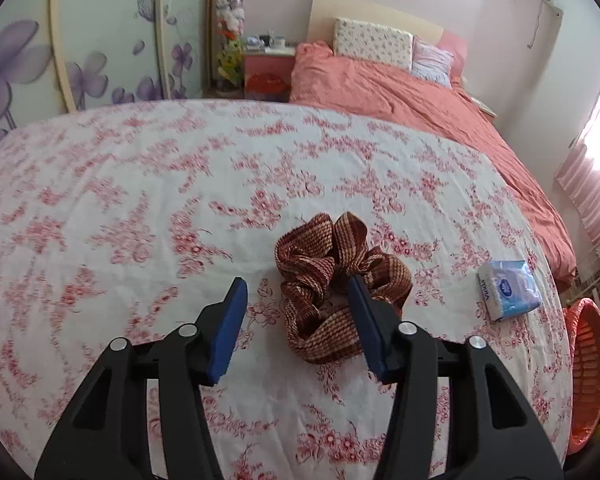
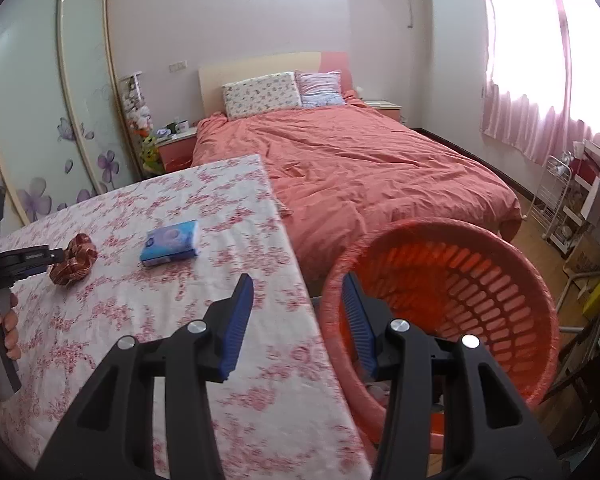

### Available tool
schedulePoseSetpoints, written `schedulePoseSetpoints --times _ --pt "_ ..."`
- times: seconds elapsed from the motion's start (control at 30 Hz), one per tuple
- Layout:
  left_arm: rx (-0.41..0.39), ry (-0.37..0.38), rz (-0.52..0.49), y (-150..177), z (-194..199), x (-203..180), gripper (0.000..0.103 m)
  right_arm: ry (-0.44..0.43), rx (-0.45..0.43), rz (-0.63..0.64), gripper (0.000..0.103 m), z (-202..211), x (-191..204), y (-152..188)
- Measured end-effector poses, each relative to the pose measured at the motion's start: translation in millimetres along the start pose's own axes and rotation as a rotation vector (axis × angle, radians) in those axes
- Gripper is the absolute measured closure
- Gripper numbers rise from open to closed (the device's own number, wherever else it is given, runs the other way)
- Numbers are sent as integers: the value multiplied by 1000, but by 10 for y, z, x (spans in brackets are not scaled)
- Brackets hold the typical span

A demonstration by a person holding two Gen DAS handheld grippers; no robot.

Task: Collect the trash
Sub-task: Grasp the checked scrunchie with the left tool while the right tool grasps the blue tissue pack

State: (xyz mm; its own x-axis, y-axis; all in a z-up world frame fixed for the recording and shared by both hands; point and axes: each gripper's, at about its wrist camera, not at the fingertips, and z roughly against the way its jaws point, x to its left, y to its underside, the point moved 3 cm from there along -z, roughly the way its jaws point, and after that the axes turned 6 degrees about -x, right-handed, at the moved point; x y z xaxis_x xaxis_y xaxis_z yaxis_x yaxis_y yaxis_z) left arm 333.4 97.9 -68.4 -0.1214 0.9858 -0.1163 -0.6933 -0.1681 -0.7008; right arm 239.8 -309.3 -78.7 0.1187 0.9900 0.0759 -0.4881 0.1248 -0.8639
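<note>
Bedroom, with a table under a white cloth [image 1: 140, 184] printed in red flowers, set against the foot of a bed [image 2: 360, 160] in coral bedding. Sliding wardrobe doors [image 1: 100, 40] with purple blossoms at the left wall; pink curtains [image 2: 532, 80] at the bright window on the right.

On the cloth, a brown-and-tan scrunchie [image 1: 332, 280], lying flat and crumpled. Left gripper [image 1: 296, 288] wide open and low over the cloth, straddling the near half of the scrunchie: right blue pad [image 1: 364, 320] over the fabric, its tip at the scrunchie's centre hole, left blue pad well clear on bare cloth. Most of the scrunchie between the fingers, its far folds reaching beyond the tips. Whether the pad actually presses the fabric cannot be told. In the right wrist view, the same gripper [image 2: 40, 258] reaching in from the left edge, its tip at the scrunchie [image 2: 74, 264].

Blue tissue pack [image 1: 508, 290] to the right of the scrunchie, apart from it, near the table's right edge.

Right gripper [image 2: 298, 292] also wide open, empty, raised above the table's corner, one finger over the cloth, the other over the rim of an orange basket [image 2: 540, 288]. Basket beside the table, tilted with its mouth toward the camera, slotted walls showing.
</note>
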Motion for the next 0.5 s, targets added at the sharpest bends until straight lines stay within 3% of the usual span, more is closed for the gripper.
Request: schedulePoseSetpoints --times 0.17,0.27,0.5 --pt "38 31 -2 37 -161 12 61 -12 14 32 57 -57 171 -13" --pt "50 43 6 42 -210 9 86 -21 23 50 56 -97 278 -17" --pt "-4 12 -2 16 -2 212 90 -70 63 65 53 -290 602 -39"
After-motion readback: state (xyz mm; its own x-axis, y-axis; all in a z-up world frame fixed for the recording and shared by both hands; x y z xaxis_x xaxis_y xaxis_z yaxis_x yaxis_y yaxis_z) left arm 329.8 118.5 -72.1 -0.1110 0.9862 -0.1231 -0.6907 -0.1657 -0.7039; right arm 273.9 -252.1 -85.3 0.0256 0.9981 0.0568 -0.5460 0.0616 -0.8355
